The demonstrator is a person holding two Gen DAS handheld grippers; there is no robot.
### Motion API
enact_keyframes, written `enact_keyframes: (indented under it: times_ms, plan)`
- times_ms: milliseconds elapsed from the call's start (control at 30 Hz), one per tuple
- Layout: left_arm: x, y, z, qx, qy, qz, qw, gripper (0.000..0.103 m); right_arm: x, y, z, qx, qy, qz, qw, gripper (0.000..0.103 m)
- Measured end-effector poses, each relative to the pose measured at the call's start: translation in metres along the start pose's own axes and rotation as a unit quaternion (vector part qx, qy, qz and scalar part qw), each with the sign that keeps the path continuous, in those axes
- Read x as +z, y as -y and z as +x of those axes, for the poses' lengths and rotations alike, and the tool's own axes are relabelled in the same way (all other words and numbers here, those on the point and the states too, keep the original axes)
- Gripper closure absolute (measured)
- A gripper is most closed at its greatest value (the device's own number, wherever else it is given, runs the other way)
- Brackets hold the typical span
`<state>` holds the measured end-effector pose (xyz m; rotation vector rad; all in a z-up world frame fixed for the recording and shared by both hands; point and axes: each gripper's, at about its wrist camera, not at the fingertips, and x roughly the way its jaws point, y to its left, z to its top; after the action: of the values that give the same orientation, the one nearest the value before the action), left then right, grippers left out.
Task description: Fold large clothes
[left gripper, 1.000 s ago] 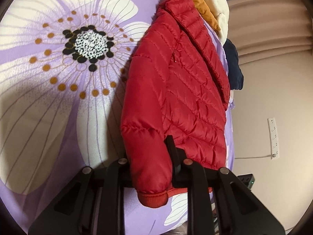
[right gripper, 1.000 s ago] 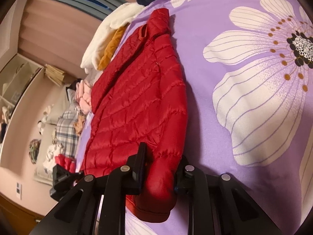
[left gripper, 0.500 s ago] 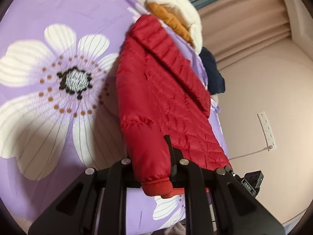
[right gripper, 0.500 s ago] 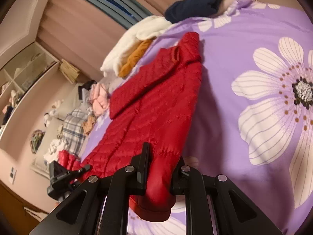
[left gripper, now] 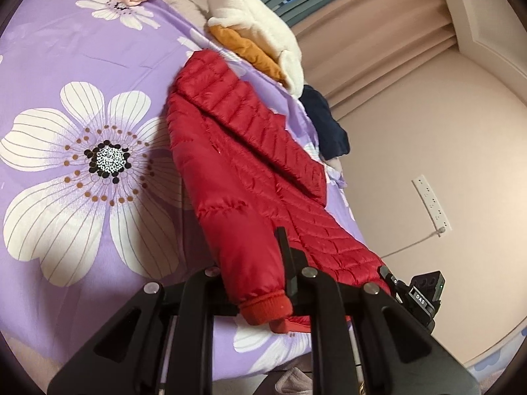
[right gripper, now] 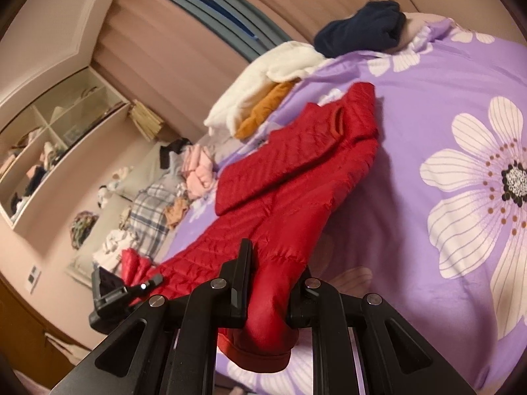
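A red quilted puffer jacket point(left gripper: 250, 164) lies stretched along a purple bedsheet with big white flowers point(left gripper: 66, 65), collar at the far end. My left gripper point(left gripper: 253, 263) is shut on one sleeve just above its ribbed cuff point(left gripper: 266, 307) and holds it above the bed. My right gripper point(right gripper: 273, 276) is shut on the other sleeve end point(right gripper: 266, 326) of the jacket point(right gripper: 296, 177), also lifted. The other gripper shows at the jacket's hem edge in each view point(left gripper: 421, 293) point(right gripper: 112, 293).
A cream fleece point(left gripper: 260, 29) over an orange garment point(left gripper: 250, 49) and a navy garment point(left gripper: 326, 125) lie at the bed's far end. Pink and plaid clothes point(right gripper: 194, 171) pile beyond the jacket. Shelves point(right gripper: 49, 141), curtains and a wall socket point(left gripper: 431, 200) surround the bed.
Both grippers have risen and pulled back with the sleeves, so more of the bed and room shows. The jacket looks smaller and more stretched out.
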<state>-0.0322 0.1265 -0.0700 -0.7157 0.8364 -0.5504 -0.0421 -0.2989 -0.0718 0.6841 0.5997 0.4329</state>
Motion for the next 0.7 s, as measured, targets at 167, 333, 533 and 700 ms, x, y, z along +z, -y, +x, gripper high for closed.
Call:
enact_keyframes:
  times_ms: [167,333,533,700]
  plan:
    - [-0.002,0.011,-0.016,-0.017,0.007,0.015,0.9997,0.088,0.002,-0.012,-0.011,0.024,0.001,-0.022,0.999,0.086]
    - [-0.004,0.029,-0.036,-0.034,0.018,0.046,0.9982,0.088,0.002,-0.027,-0.026,0.051,0.002,-0.063,0.997,0.086]
    - [-0.012,0.044,-0.060,-0.055,0.028,0.075,0.9953,0.088,0.003,-0.044,-0.043,0.077,0.008,-0.102,0.992,0.086]
    - [-0.017,0.057,-0.076,-0.072,0.036,0.096,0.9921,0.088,0.006,-0.057,-0.051,0.095,0.016,-0.128,0.987,0.086]
